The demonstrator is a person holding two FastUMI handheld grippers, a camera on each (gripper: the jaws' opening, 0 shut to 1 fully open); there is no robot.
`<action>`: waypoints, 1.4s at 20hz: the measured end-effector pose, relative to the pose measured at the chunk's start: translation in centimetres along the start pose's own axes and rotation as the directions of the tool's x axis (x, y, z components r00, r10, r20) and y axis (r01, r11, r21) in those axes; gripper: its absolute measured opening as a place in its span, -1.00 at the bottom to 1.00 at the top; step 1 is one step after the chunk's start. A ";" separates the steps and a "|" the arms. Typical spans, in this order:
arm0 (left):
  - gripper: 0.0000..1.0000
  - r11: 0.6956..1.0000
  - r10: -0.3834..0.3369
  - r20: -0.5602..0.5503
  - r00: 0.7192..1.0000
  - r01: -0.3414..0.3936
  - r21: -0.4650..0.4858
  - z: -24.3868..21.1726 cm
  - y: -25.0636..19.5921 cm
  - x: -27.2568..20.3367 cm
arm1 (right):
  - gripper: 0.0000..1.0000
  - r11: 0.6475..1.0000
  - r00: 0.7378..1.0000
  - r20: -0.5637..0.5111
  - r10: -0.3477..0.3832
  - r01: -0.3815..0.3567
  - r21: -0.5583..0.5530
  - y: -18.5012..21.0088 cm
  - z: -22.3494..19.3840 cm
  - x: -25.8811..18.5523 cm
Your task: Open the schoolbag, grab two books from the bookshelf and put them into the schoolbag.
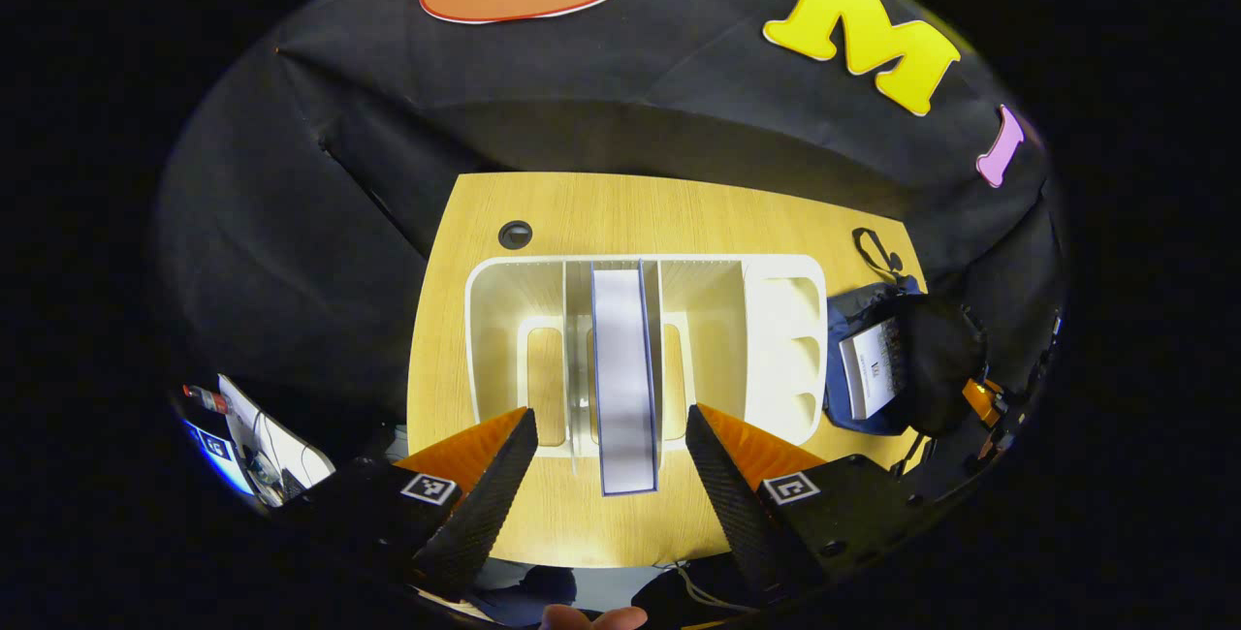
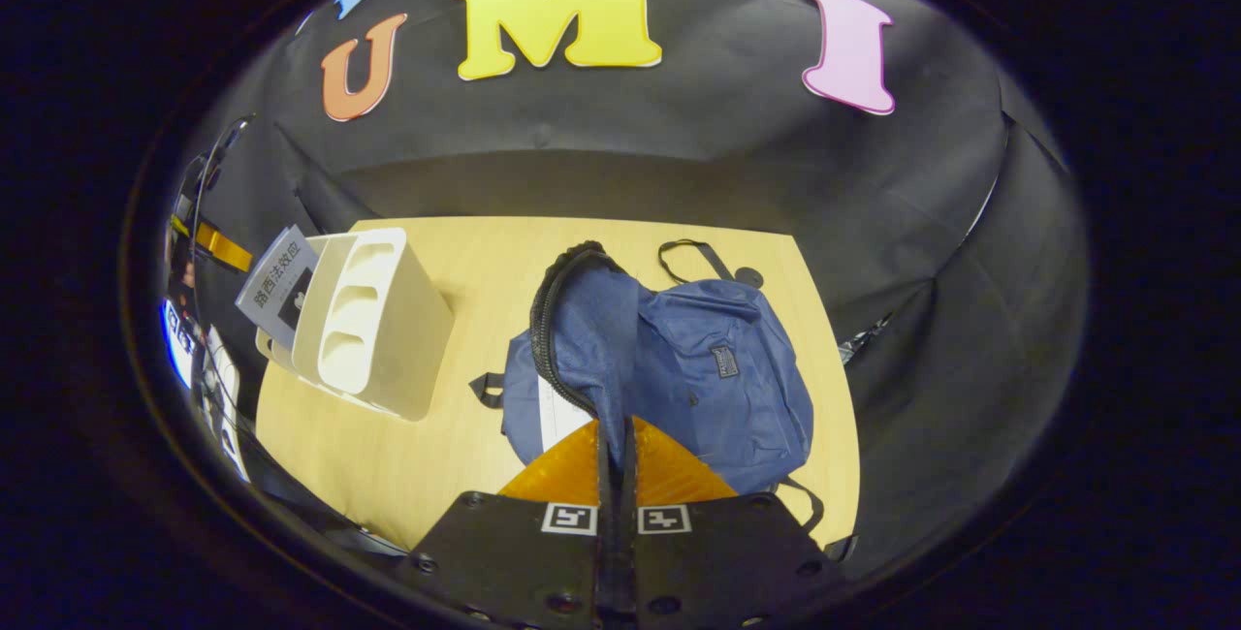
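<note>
While hovering spread over the second book (image 1: 623,378) upright in the bookshelf (image 1: 785,339), lowering the left gripper (image 1: 611,460) squarely astride it, right gripper (image 2: 617,456) seemingly pinching the schoolbag (image 2: 708,368) flap open.

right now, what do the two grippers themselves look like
The left gripper has two wedge-shaped jaws that taper to the tips, with woven-textured inner faces, on a black body. Each side carries a small black-and-white square marker. The right gripper has the same build: a black body dotted with screw holes and one such marker on each side.
</note>
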State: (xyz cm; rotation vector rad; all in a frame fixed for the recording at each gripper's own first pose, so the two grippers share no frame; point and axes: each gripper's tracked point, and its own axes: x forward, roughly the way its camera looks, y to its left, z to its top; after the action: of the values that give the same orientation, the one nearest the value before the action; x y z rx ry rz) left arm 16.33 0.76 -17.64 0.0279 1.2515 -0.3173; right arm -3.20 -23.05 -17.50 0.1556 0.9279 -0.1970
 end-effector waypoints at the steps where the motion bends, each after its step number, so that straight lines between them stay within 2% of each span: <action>1: 0.96 1.000 0.000 -0.019 1.000 0.000 0.008 -0.1 -0.3 0.2 | -0.99 1.000 1.000 0.002 0.000 0.000 -0.001 0.1 -0.1 -0.1; 6: 0.98 1.000 0.002 -0.107 0.994 0.000 0.017 -0.5 -0.2 1.8 | -0.99 1.000 1.000 0.006 0.000 0.000 0.000 -0.1 -0.8 -0.6; 13: 0.98 0.999 0.007 -0.195 0.981 -0.014 -0.034 -1.6 -0.3 3.6 | -0.99 1.000 1.000 0.014 0.003 -0.003 0.001 -0.6 -1.0 -1.0; 14: 0.80 0.999 0.010 -0.201 0.980 -0.017 -0.035 -1.6 -0.3 3.7 | -0.99 1.000 1.000 0.014 0.004 -0.004 0.005 -0.7 -1.0 -1.0; 15: 0.92 0.999 0.012 -0.206 0.979 -0.020 -0.037 -1.6 -0.4 3.9 | -0.99 1.000 1.000 0.015 0.006 -0.006 0.009 -0.7 -1.1 -1.1; 21: 0.67 0.997 0.037 -0.254 0.967 -0.052 -0.052 -2.1 -0.5 5.4 | -0.99 1.000 1.000 0.020 0.010 -0.010 0.003 -1.0 -1.2 -1.3; 24: 0.49 0.996 0.054 -0.274 0.960 -0.070 -0.051 -2.5 -0.2 5.9 | -0.99 1.000 1.000 0.023 0.012 -0.012 -0.003 -1.1 -1.5 -1.3; 25: 0.56 0.996 0.060 -0.274 0.960 -0.076 -0.048 -2.5 -0.2 5.8 | -0.99 1.000 1.000 0.022 0.014 -0.014 -0.005 -1.1 -1.5 -1.3; 26: 0.36 0.996 0.065 -0.273 0.960 -0.081 -0.046 -2.5 -0.1 5.9 | -0.99 1.000 1.000 0.023 0.017 -0.017 -0.008 -1.1 -1.6 -1.3; 28: 0.22 0.994 0.080 -0.279 0.957 -0.098 -0.051 -2.5 0.0 5.8 | -0.99 1.000 0.999 0.024 0.022 -0.021 -0.014 -0.9 -1.6 -1.3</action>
State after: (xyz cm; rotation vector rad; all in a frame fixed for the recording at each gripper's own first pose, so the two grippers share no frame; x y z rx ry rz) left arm 15.66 -0.04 -23.88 0.0758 1.5332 -0.1990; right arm -5.40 -23.49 -17.46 0.1498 0.9031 -0.1720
